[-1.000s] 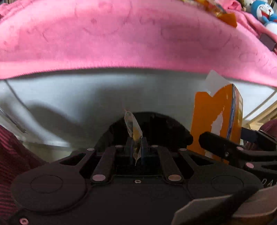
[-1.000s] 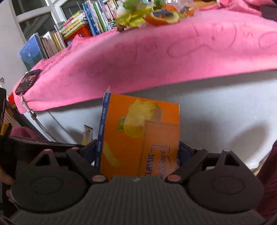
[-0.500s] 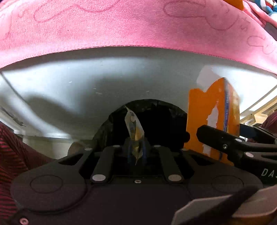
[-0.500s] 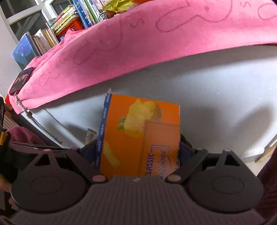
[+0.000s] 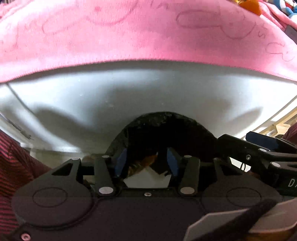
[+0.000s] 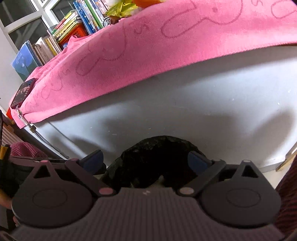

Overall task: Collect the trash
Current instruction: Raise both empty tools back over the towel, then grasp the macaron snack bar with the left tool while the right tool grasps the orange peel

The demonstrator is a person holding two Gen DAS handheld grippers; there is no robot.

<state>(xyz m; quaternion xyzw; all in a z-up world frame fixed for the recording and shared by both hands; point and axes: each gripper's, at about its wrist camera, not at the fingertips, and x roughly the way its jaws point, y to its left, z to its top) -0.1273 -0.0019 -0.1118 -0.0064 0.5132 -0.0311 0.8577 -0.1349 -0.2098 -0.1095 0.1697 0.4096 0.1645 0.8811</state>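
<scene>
A black trash bag (image 5: 163, 126) stands open just below the white table front. My left gripper (image 5: 146, 163) hangs over its mouth, open and holding nothing. Between its blue pads (image 5: 120, 163), orange and white trash (image 5: 146, 176) lies down inside the bag. My right gripper (image 6: 144, 161) is open too, above the same bag (image 6: 157, 148), nothing between its fingers. In the left wrist view the right gripper (image 5: 259, 153) reaches in from the right, close beside the left one.
A pink cloth (image 5: 130, 37) hangs over the white table's front panel (image 5: 130, 96). On top lie crumpled yellow-green wrappers (image 6: 120, 9), rows of books (image 6: 74, 24) and a phone (image 6: 23, 92) at the cloth's left corner. A striped red sleeve (image 5: 11, 166) is at the left.
Both grippers have opened. The clear wrapper left the left gripper and the orange box left the right gripper; both dropped towards the bag. The grippers sank closer to the bag's mouth.
</scene>
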